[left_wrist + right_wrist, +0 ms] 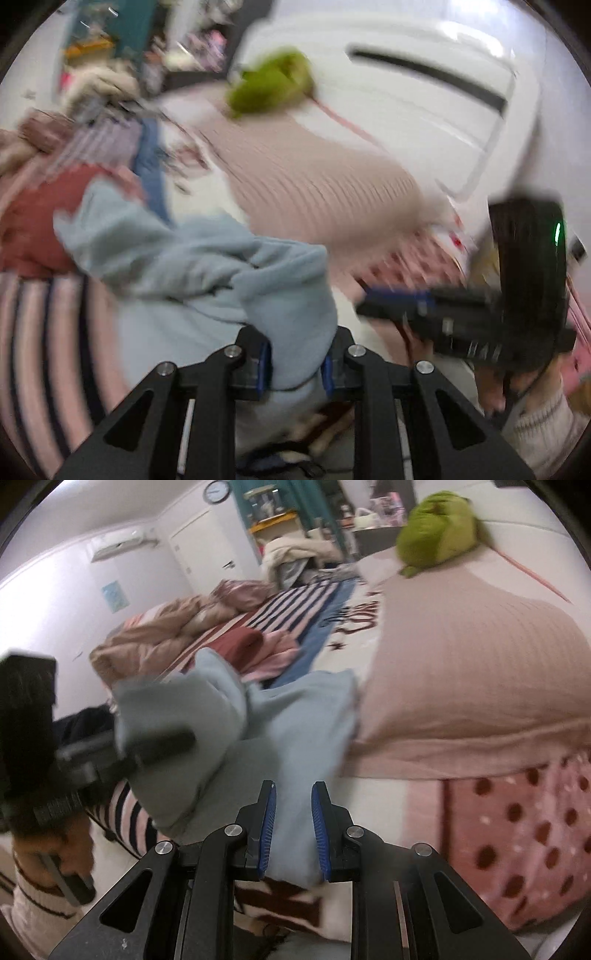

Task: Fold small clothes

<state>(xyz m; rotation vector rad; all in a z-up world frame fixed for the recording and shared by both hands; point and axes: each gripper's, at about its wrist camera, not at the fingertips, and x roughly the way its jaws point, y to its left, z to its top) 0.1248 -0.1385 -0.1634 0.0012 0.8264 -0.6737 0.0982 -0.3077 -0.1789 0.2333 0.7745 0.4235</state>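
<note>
A light blue garment (207,258) hangs bunched in the air above the bed. My left gripper (295,365) is shut on one part of it, cloth pinched between the blue pads. My right gripper (293,827) holds another part (295,738), which runs down between its blue pads. In the right wrist view the left gripper (147,746) shows at the left with blue cloth draped over it. In the left wrist view the right gripper (424,306) shows at the right. Both views are motion-blurred.
A pink ribbed pillow (472,672) lies at the right with a green plush toy (436,528) behind it. A polka-dot pink blanket (517,834) is at the lower right. Red and pink clothes (258,646) and a tan duvet (155,635) lie on the striped bedspread (295,602).
</note>
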